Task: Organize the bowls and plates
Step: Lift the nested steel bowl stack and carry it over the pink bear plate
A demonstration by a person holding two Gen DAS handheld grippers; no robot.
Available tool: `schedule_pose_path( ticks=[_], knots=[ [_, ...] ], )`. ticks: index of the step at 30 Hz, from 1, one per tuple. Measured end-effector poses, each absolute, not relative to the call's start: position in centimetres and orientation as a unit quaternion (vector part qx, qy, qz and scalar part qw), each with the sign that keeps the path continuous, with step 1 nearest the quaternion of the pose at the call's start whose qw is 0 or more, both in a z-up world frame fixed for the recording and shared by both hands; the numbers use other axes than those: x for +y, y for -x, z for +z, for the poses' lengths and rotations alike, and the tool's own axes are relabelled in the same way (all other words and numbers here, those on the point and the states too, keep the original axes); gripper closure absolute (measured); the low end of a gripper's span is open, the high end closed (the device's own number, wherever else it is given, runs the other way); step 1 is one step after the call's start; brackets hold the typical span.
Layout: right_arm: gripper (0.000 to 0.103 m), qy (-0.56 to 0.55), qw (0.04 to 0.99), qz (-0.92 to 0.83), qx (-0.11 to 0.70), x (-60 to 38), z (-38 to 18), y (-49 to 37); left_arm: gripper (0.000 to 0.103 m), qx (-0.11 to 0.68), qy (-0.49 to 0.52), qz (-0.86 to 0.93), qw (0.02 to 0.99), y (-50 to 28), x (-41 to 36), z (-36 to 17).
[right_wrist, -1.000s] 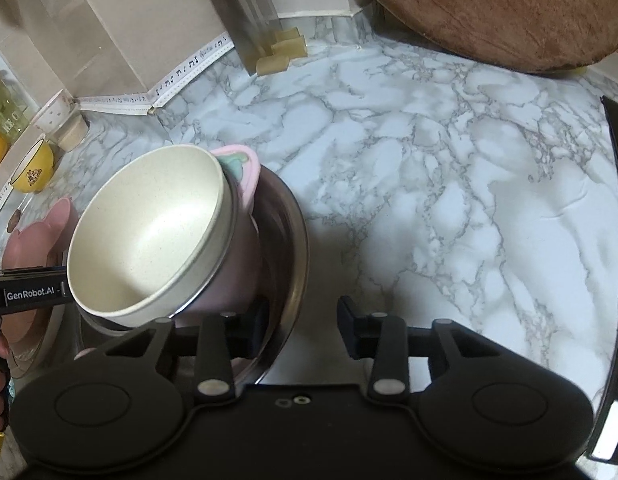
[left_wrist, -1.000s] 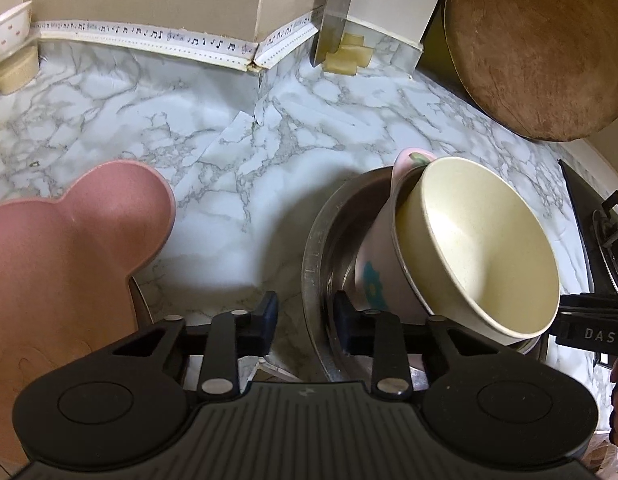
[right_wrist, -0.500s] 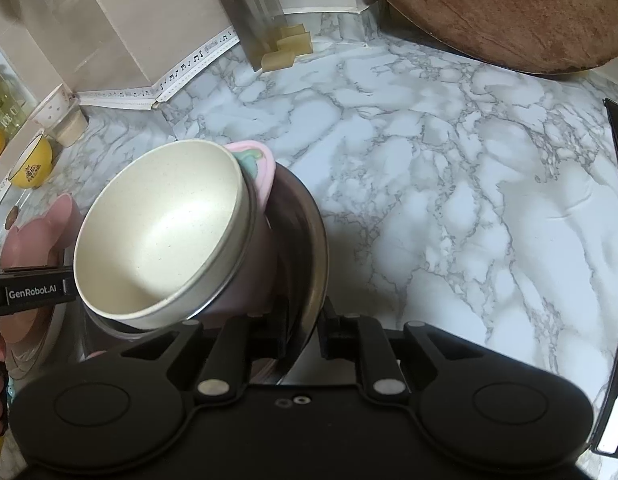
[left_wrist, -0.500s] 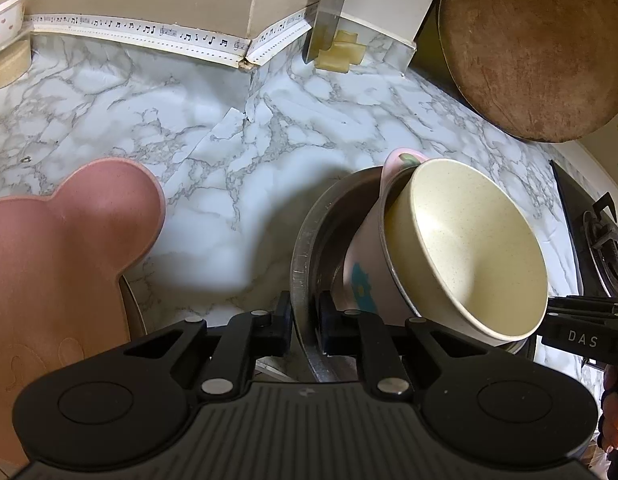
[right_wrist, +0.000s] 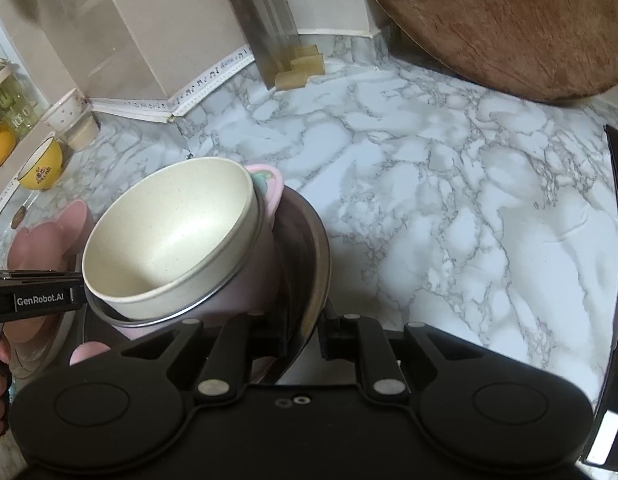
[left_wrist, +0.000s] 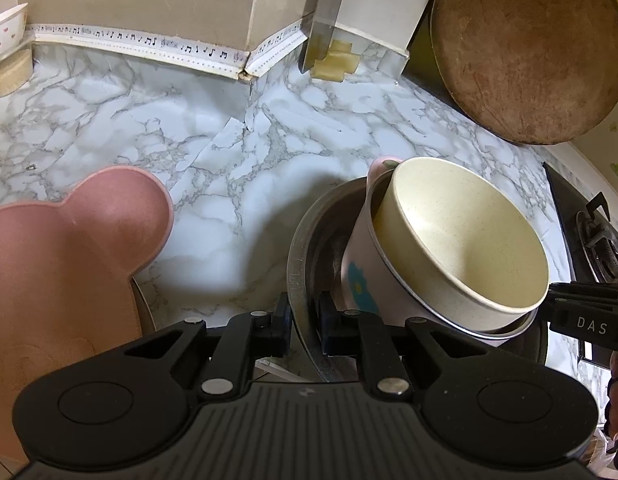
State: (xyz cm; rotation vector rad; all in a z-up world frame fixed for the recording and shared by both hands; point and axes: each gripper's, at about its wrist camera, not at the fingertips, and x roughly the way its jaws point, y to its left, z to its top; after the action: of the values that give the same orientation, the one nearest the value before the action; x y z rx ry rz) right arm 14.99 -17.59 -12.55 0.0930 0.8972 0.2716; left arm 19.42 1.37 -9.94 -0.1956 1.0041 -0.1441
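Observation:
A steel bowl (left_wrist: 299, 248) holds a tilted pink bowl with a blue flower (left_wrist: 359, 268), and a cream bowl (left_wrist: 465, 240) sits nested in that. My left gripper (left_wrist: 303, 326) is shut on the steel bowl's left rim. My right gripper (right_wrist: 307, 330) is shut on the steel bowl's rim (right_wrist: 321, 256) on the opposite side; the cream bowl (right_wrist: 169, 232) and the pink bowl (right_wrist: 253, 280) show there too. A pink bear-shaped plate (left_wrist: 57, 264) lies to the left on the marble counter (left_wrist: 213, 168).
A round wooden board (left_wrist: 529, 48) leans on the wall at back right. A gas hob (left_wrist: 597, 240) is at the right edge. Small bowls (left_wrist: 7, 36) stand at far left, with a yellow cup (right_wrist: 43, 164) beyond. A steel column (right_wrist: 269, 28) rises at the back.
Both grippers have closed from open onto the steel bowl's rim on opposite sides. The stack of bowls has stayed nested and tilted.

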Motion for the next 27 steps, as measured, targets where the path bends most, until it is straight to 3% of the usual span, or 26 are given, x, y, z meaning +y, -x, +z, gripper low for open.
schedule_pose_path(
  ticks=[27],
  knots=[
    [0.088,-0.030,0.897,0.202,0.391,-11.1,-4.5,-14.2,0.090,0.437,0.114,-0.008,0.892,-15.3,8.5,-1.6]
  ],
)
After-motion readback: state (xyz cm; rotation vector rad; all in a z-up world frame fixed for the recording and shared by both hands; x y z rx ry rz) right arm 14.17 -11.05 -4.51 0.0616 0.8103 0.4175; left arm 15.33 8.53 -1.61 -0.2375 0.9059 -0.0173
